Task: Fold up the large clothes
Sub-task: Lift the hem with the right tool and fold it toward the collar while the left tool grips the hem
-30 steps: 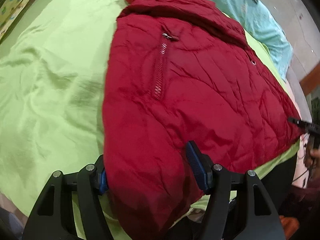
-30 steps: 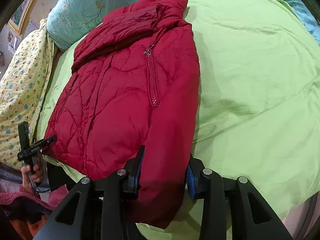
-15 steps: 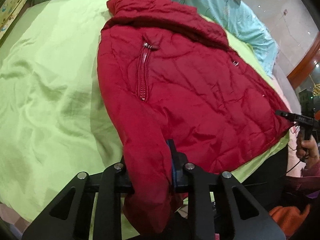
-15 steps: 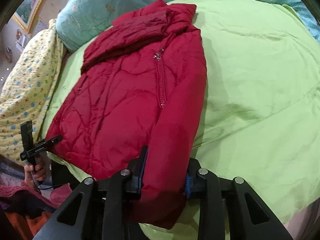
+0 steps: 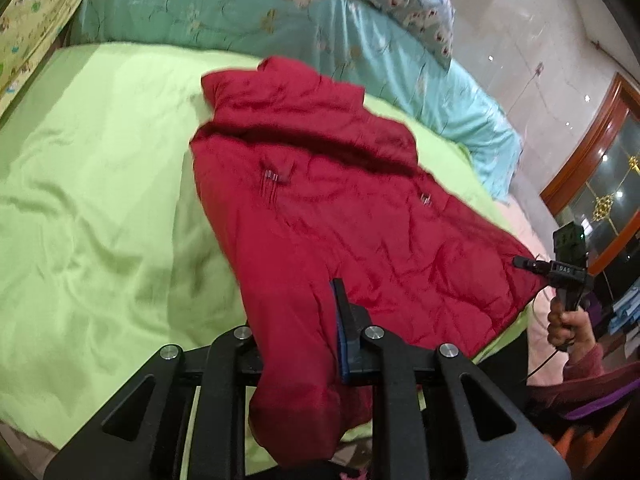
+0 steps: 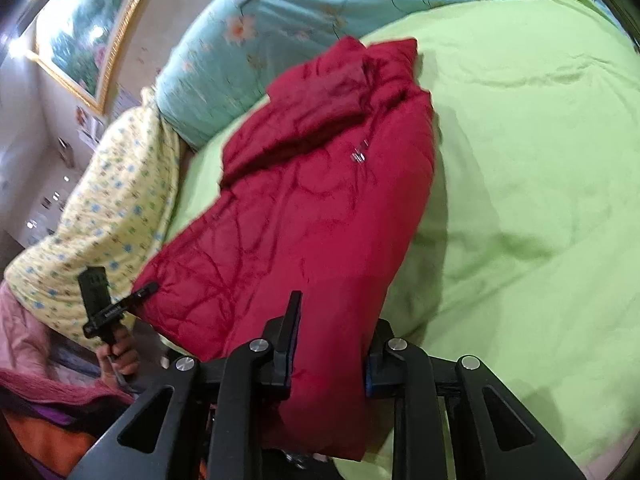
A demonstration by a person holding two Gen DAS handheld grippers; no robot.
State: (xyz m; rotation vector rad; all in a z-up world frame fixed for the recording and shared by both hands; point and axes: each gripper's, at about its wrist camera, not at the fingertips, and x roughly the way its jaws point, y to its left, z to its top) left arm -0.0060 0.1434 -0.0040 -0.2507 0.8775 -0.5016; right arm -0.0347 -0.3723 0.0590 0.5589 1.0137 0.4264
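A red quilted jacket (image 5: pixel 340 216) lies spread on the green bed sheet (image 5: pixel 100 184), collar toward the pillows, a pocket zip showing. In the left wrist view my left gripper (image 5: pixel 296 312) is closing on the jacket's near left corner, and the pads pinch the bunched fabric, which hangs below them. In the right wrist view my right gripper (image 6: pixel 334 320) is closing on the jacket (image 6: pixel 320 208) at its near right edge, with a thick fold pressed between the pads. Each view shows the other gripper at the jacket's far bottom corner: right gripper (image 5: pixel 532 264), left gripper (image 6: pixel 142 292).
A turquoise flowered quilt (image 5: pixel 240 12) and pillows run along the head of the bed. A yellow patterned cover (image 6: pixel 100 220) lies beside the jacket in the right view. A hand (image 5: pixel 564 324) and a pink sleeve show at the bed's near edge. Green sheet stretches wide on either side.
Both grippers have narrowed onto the jacket's lower edge and risen, lifting the fabric. The views have tipped up, so the pillows and wall now show.
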